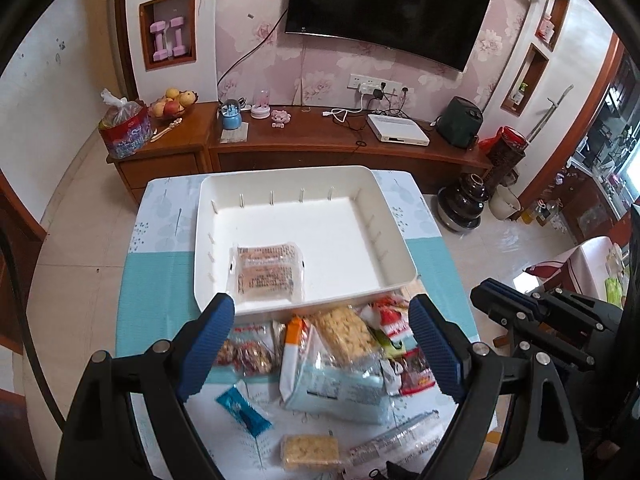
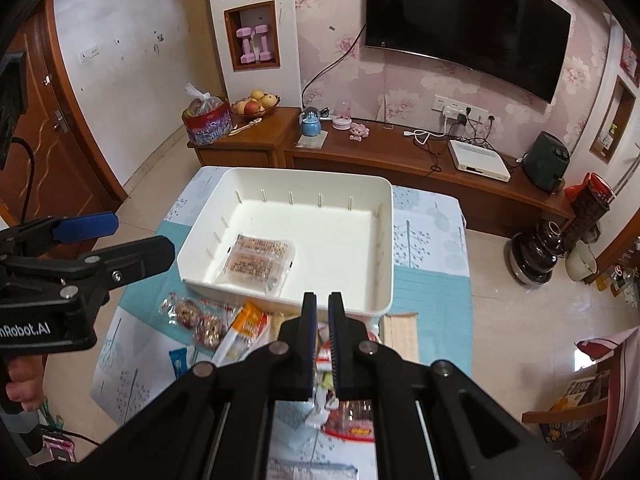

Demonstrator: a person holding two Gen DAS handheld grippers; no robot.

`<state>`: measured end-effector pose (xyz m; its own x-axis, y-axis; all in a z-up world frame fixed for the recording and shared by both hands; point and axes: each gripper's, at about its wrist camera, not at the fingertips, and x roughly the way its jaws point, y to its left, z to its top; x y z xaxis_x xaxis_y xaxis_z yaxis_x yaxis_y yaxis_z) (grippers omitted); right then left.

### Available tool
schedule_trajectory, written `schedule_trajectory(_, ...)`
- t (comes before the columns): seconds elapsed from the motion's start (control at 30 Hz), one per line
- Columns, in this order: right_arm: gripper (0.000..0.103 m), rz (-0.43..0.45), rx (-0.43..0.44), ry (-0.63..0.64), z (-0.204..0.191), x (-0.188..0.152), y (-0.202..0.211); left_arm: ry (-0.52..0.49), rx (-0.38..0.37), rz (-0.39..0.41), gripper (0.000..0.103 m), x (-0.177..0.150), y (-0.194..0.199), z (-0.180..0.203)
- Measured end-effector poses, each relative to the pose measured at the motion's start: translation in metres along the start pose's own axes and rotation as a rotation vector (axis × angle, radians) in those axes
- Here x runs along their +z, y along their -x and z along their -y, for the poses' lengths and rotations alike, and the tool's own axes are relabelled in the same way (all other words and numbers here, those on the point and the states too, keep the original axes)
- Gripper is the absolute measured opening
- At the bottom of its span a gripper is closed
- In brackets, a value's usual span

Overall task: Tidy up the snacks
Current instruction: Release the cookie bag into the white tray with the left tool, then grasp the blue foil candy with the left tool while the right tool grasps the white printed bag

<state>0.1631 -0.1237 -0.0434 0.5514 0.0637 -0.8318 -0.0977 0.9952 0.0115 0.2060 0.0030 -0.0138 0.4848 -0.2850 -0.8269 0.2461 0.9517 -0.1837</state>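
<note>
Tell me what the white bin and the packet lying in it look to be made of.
White bin: looks like rigid moulded plastic, matte, with thin slot ribs along its inner walls. Packet: likely clear glossy plastic film, since it crinkles, glints, and shows the biscuits inside.

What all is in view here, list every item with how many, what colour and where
bin: one, white, on the table's far half
table: one, teal and white cloth
packet in bin: one, clear, brown biscuits, near-left corner
loose snacks: several, mixed colours, piled in front of the bin
blue candy: one, near-left of pile
TV: one, black, on wall
fruit bowl: one, on wooden cabinet
dumbbells: two, pink, wall niche
left tool: open, over pile
right tool: shut on a clear wrapper edge
</note>
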Motion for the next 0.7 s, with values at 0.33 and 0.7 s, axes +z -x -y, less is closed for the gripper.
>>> schedule_trajectory(0.33, 0.02, -0.009, 0.022, -0.025, 0.003, -0.047, 0.032, -0.034, 0.048, 0.015, 0.088, -0.045, 0.034, 0.02)
schedule_trajectory(0.7, 0.034, -0.091, 0.057, -0.075, -0.004, -0.095, 0.038, -0.039, 0.136, -0.046, 0.088, -0.087, 0.045, 0.011)
